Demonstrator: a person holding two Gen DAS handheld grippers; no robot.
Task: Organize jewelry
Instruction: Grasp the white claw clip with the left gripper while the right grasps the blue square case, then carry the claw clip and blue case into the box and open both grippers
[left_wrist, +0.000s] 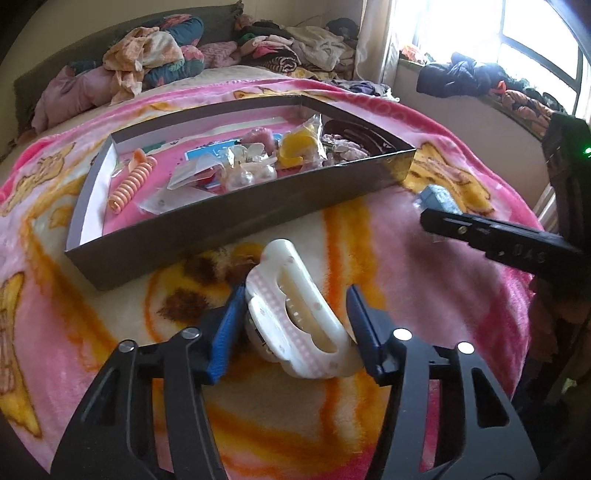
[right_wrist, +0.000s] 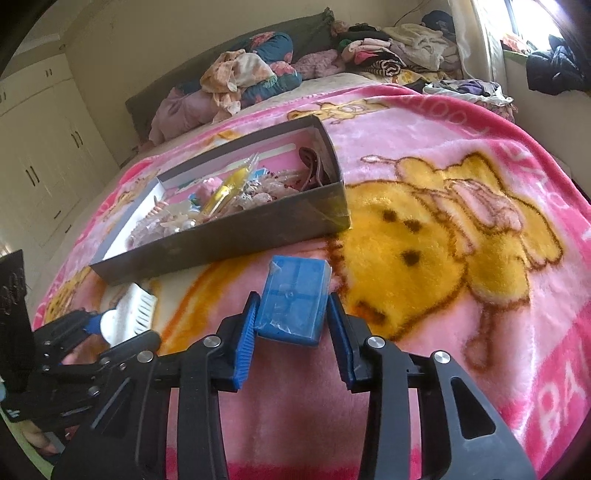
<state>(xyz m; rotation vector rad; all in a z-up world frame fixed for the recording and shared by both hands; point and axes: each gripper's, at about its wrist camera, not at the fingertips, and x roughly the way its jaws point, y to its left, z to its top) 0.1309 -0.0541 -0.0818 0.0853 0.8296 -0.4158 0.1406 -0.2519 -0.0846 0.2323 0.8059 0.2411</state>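
A white hair claw clip (left_wrist: 295, 325) lies on the pink blanket just in front of a dark shallow cardboard box (left_wrist: 229, 225). My left gripper (left_wrist: 295, 295) is shut on it, one blue pad against each side. The box holds an orange spiral tie (left_wrist: 131, 181), a yellow piece (left_wrist: 295, 147) and several small plastic bags of jewelry. In the right wrist view a small blue plastic case (right_wrist: 295, 291) sits between the blue pads of my right gripper (right_wrist: 293, 306), which is shut on it. The box (right_wrist: 221, 240) stands just beyond the case. My left gripper (right_wrist: 92, 326) shows at the left with the white clip (right_wrist: 129, 314).
The pink blanket (right_wrist: 443, 166) with yellow bear prints covers the bed. Heaps of clothes (left_wrist: 155, 55) lie along the headboard and more dark clothes (left_wrist: 461, 74) lie on the window sill at the right. White wardrobe doors (right_wrist: 40, 147) stand to the left of the bed.
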